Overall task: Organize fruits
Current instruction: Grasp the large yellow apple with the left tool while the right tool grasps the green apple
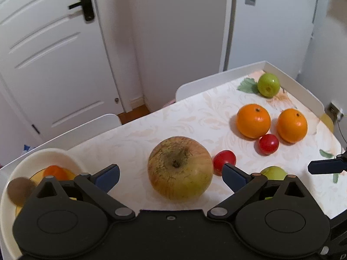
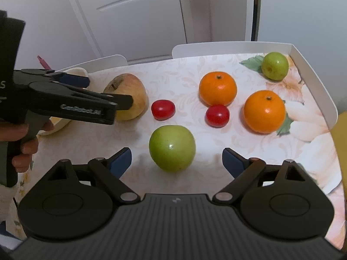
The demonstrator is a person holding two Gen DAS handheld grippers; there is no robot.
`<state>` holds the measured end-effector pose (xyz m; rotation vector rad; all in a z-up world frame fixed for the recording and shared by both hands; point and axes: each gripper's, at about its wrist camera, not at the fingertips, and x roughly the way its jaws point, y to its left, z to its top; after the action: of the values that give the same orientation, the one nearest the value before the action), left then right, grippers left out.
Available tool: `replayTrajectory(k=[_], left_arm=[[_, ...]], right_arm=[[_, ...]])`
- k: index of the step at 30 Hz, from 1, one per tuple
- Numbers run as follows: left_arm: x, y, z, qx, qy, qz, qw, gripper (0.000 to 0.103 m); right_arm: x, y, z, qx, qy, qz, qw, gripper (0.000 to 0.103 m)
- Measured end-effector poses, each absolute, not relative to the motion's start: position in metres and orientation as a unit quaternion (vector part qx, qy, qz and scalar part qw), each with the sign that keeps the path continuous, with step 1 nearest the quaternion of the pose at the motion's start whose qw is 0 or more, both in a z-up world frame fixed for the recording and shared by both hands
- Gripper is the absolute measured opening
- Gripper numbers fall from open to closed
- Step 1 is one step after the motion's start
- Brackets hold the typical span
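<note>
The left claw (image 1: 171,174) stands wide, its 2 blue-tipped fingers (image 1: 108,176) on either side of a large yellowish, russeted apple (image 1: 180,168) without pressing it; the apple sits on the desk (image 1: 134,134) between them. Just past its right finger lies a red tomato (image 1: 224,161). Left of this claw, close by, is a white bowl (image 1: 56,155) holding an orange-coloured fruit (image 1: 55,172) and a brown round fruit (image 1: 20,189), blurred; whether anything else lies in it cannot be told.

The right claw (image 2: 176,160) is also wide, holding nothing. A green apple (image 2: 172,148) rests on the desk between its fingers (image 2: 121,159), with clear gaps on both sides. No earlier view is given for comparison. Ahead of this claw lie a second red tomato (image 2: 217,116) and 2 oranges (image 2: 218,88), the nearer tomato touching 1 of them or just beside it. Farther ahead and to the right, a smaller green apple (image 2: 275,66) sits near the corner of the white raised rim (image 2: 314,82) that edges the desk. To the left, a person's hand (image 2: 23,138) grips the handle of the left claw.
</note>
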<state>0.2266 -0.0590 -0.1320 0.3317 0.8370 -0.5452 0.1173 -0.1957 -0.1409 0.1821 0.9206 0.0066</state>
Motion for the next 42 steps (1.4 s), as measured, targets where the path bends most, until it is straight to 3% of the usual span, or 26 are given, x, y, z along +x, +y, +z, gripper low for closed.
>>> replayTrajectory(k=[6, 11, 28, 32, 42], left_arm=[[0.240, -0.063, -0.145, 0.168, 0.410, -0.286, 0.850, 0.093], [0.245, -0.063, -0.152, 0.161, 0.419, -0.313, 0.837, 0.079], [0.239, -0.057, -0.151, 0.171, 0.411, -0.320, 0.836, 0.078], [0.235, -0.055, -0.151, 0.172, 0.412, -0.314, 0.838, 0.078], [0.214, -0.041, -0.140, 0.159, 0.409, -0.285, 0.852, 0.078]], right_arm=[[0.127, -0.189, -0.150, 0.098, 0.450, -0.015, 0.887, 0.094], [0.131, -0.187, -0.155, 0.106, 0.452, -0.028, 0.885, 0.089], [0.139, -0.187, -0.161, 0.090, 0.455, -0.029, 0.886, 0.079], [0.140, -0.186, -0.161, 0.087, 0.455, -0.014, 0.886, 0.071], [0.134, -0.186, -0.154, 0.071, 0.449, 0.013, 0.891, 0.070]])
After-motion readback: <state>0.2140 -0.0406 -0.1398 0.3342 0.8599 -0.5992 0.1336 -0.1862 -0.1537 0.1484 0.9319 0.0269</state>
